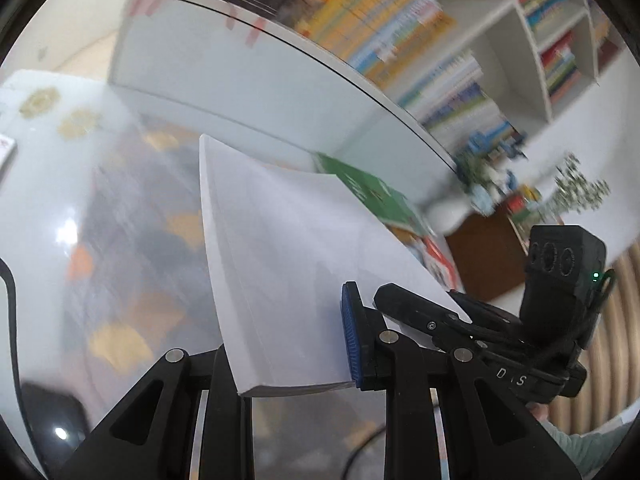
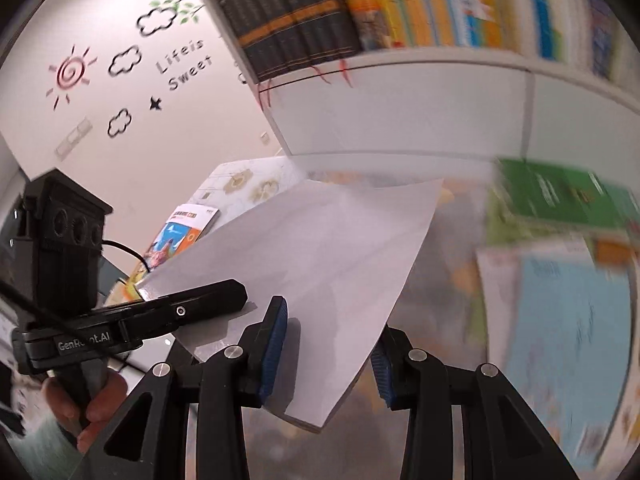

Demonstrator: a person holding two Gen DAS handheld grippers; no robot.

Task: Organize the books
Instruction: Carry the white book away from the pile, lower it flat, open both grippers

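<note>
Book, white-covered, looks light, slightly floppy, slick; left gripper clenches its six-o'clock edge; right gripper clamps the other corner. Edge grips seem best.

Ahead of me a pale wall carries a red sun sticker, outlined clouds and a black star. Potted greenery sits blurred beside a brown panel.
</note>
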